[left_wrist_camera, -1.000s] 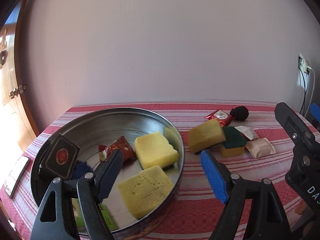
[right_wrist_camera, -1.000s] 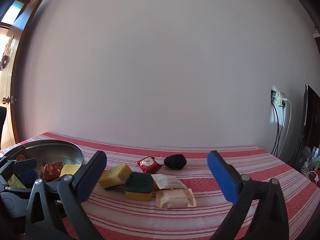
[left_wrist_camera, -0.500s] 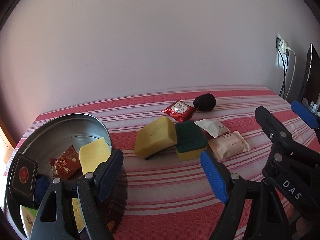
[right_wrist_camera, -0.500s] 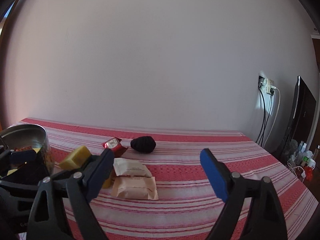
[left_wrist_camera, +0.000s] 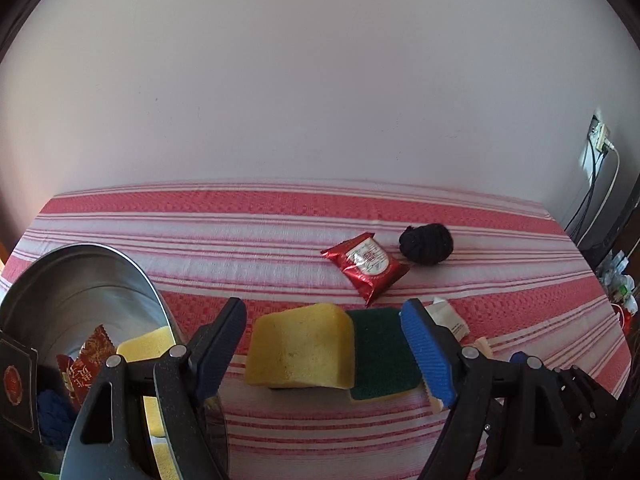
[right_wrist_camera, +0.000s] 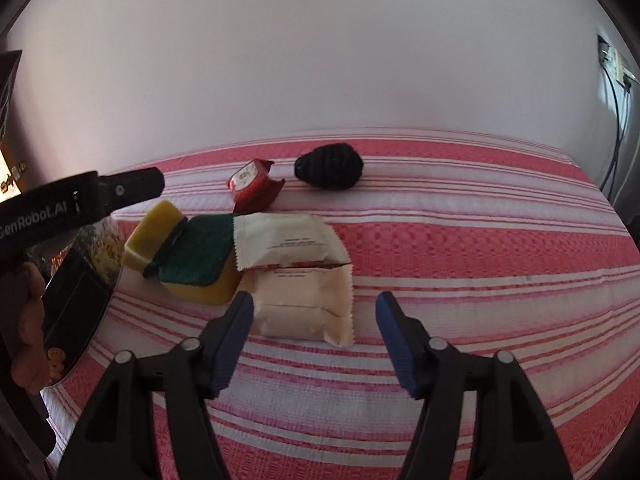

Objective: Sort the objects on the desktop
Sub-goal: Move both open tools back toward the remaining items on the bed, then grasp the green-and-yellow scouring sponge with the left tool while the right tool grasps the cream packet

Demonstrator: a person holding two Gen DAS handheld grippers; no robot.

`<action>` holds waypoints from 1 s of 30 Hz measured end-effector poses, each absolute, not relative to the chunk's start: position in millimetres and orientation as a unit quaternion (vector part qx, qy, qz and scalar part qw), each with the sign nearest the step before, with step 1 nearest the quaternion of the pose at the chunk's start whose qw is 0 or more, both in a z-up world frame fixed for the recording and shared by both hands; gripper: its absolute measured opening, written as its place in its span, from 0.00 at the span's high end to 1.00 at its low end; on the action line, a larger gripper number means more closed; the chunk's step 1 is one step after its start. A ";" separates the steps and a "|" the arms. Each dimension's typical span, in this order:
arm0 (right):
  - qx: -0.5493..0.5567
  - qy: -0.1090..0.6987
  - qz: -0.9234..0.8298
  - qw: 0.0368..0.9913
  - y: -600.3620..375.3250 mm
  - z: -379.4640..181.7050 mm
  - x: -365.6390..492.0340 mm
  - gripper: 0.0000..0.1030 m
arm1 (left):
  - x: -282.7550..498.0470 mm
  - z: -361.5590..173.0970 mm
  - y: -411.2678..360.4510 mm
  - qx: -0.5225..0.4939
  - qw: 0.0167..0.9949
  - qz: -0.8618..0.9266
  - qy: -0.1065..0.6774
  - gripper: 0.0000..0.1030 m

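Step in hand: reach phase, both grippers lining up on the loose pile beside the tin (left_wrist_camera: 120, 264), nothing picked yet. Nearest, the left gripper (left_wrist_camera: 324, 344) has its jaws wide and empty, framing the yellow sponge (left_wrist_camera: 300, 350) just right of the tin; pads not touching it. The right gripper (right_wrist_camera: 314, 340) has just been closing its jaws to a medium gap, with nothing gripped; the near edge of the beige packet (right_wrist_camera: 304, 304) sits just ahead of the tips, further from the tin than the sponges. The green-topped sponge (right_wrist_camera: 196, 256) lies touching the yellow sponge on the side away from the tin, with a white packet (right_wrist_camera: 288, 240) partly over the beige one. Farther back from the tin: the red sachet (left_wrist_camera: 366, 266), then the black ball (left_wrist_camera: 426, 242) just beside it. The tin already holds sponges and wrappers, so sorting looks partly done. Next move, likely: left lowers around the yellow sponge and squeezes, then carries it to the tin; right must push forward to straddle the beige packet without dragging the white one.
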State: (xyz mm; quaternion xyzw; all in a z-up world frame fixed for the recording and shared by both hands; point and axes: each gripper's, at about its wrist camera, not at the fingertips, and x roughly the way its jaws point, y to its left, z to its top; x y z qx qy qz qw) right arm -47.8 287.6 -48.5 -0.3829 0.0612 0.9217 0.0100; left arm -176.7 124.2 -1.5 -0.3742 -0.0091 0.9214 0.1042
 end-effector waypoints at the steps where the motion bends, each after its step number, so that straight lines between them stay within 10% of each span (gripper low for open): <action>1: -0.388 0.055 0.920 0.010 283.1 -49.1 -52.6 0.20 | -178.4 -4.2 125.4 -0.381 0.107 0.918 -0.005 0.21; 9: -0.418 0.035 0.908 0.007 271.1 -57.2 -71.4 0.46 | -179.3 -14.1 137.5 -0.381 0.110 0.918 0.024 0.21; 30: -0.311 0.176 0.926 0.119 350.7 -24.6 -26.3 0.49 | -175.2 -37.0 182.9 -0.389 0.120 0.907 0.108 0.21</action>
